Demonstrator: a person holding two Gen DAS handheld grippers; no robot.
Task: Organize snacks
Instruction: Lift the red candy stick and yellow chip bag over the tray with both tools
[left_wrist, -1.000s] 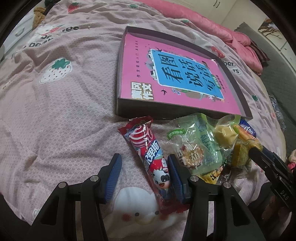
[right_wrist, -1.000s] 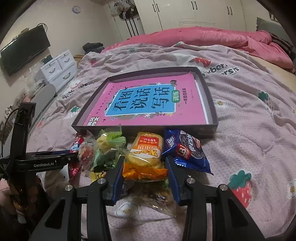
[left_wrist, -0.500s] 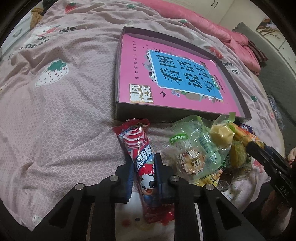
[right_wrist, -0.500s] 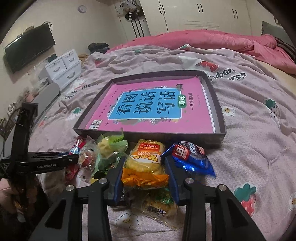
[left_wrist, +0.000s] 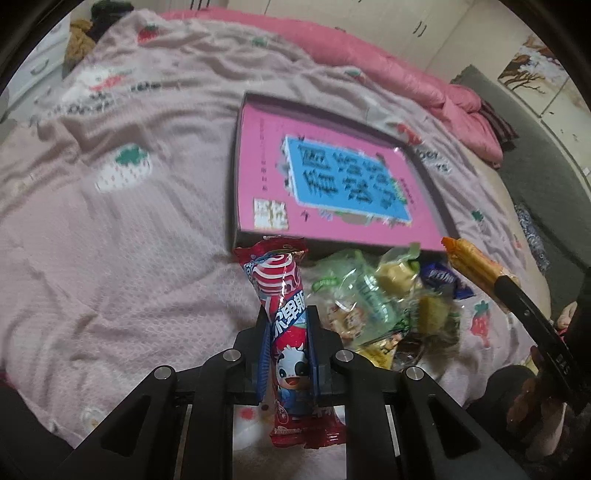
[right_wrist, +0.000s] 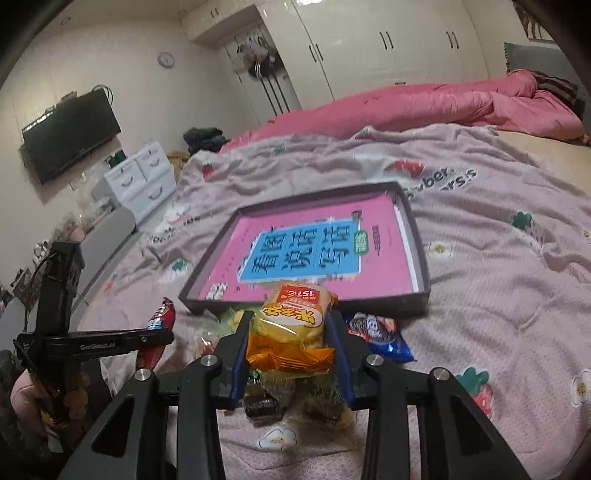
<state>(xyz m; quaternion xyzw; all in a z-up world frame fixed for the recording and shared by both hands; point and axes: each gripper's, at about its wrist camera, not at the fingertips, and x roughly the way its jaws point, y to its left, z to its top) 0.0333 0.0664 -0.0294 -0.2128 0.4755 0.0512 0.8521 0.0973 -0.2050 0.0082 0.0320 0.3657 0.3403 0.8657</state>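
Red wrapper (left_wrist: 286, 317) sits pinched in the left claw (left_wrist: 287, 332), blue pads tight on its sides, raised off the bed (left_wrist: 110, 258). Yellow pack (right_wrist: 291, 332) is clamped in the right claw (right_wrist: 291, 350), whose jaws have just been closing on it. Both hang in front of the tray (right_wrist: 417, 258) holding a pink book (right_wrist: 314, 251). Other snacks (left_wrist: 369, 302) lie heaped on the bed just before the tray.
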